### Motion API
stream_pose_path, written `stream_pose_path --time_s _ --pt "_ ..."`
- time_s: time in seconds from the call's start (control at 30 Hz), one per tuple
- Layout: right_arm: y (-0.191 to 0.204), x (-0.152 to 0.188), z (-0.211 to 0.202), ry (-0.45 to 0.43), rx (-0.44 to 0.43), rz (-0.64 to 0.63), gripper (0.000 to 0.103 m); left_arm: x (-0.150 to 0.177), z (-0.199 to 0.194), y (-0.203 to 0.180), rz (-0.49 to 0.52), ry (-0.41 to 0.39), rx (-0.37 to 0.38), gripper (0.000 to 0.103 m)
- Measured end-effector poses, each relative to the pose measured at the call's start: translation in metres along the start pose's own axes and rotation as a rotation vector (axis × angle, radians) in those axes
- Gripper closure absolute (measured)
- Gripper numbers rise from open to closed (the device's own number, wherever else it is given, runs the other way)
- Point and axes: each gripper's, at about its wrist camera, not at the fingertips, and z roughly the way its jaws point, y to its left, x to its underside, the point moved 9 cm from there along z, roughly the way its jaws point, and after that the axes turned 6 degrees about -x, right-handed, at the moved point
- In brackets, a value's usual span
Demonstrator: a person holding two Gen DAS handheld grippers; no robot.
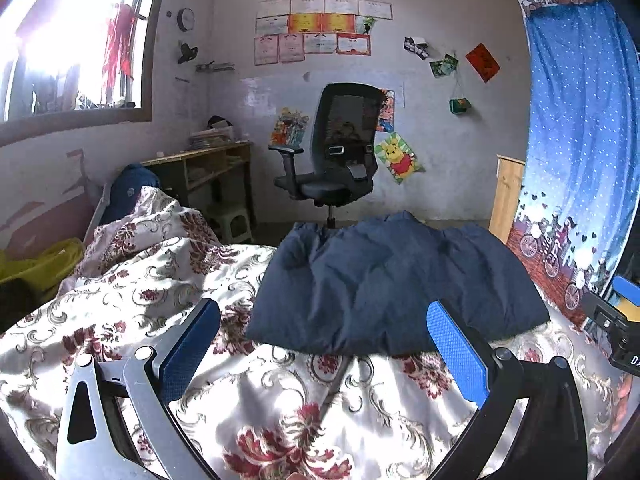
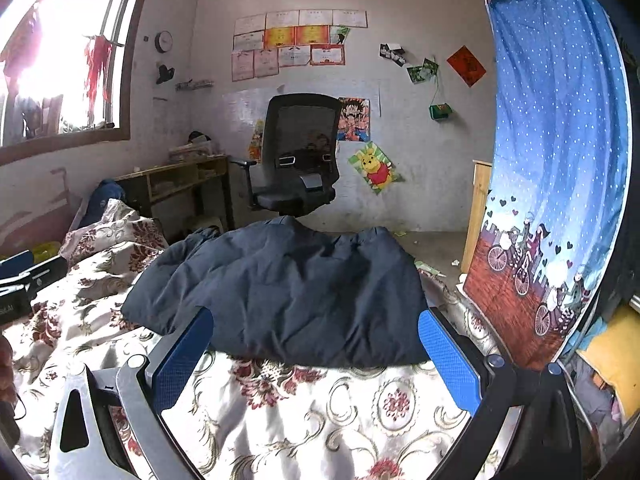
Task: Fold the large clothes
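While spread wide, both tools (image 1: pixel 324 354) (image 2: pixel 316 354) — empty.

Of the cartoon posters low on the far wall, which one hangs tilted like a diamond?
The yellow bear poster, right of the office chair. It hangs corner-down; the cartoon poster above it hangs straight.

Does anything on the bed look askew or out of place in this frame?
Nothing much. The navy garment lies folded in a puffy bundle on the floral bedspread, its left edge rumpled and uneven. Both grippers, left and right, are open and empty.
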Motion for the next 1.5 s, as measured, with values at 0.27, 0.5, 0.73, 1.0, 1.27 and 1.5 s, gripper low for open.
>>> stream_pose_path --time_s 0.27,0.5,0.73,1.0,1.27,1.5 --pt "0.015 0.024 -0.001 0.047 -0.01 0.001 0.0 0.019 -0.013 -0.009 0.073 -0.019 0.013 0.001" --pt "0.021 0.042 0.006 0.1 -0.005 0.029 0.0 0.042 -0.004 0.001 0.04 0.013 0.016 0.001" --pt "0.029 0.056 0.011 0.114 -0.001 0.035 0.0 0.052 0.006 0.016 0.023 0.014 -0.01 0.001" --pt "0.041 0.071 0.019 0.134 -0.017 0.027 0.0 0.067 0.015 0.025 0.039 0.028 -0.024 0.001" --pt "0.05 0.089 0.027 0.155 -0.037 0.042 0.0 0.075 0.02 0.028 0.04 0.032 -0.024 0.001" --pt "0.047 0.093 0.029 0.17 -0.022 0.053 0.0 0.077 0.02 0.026 0.041 0.037 -0.02 0.001"
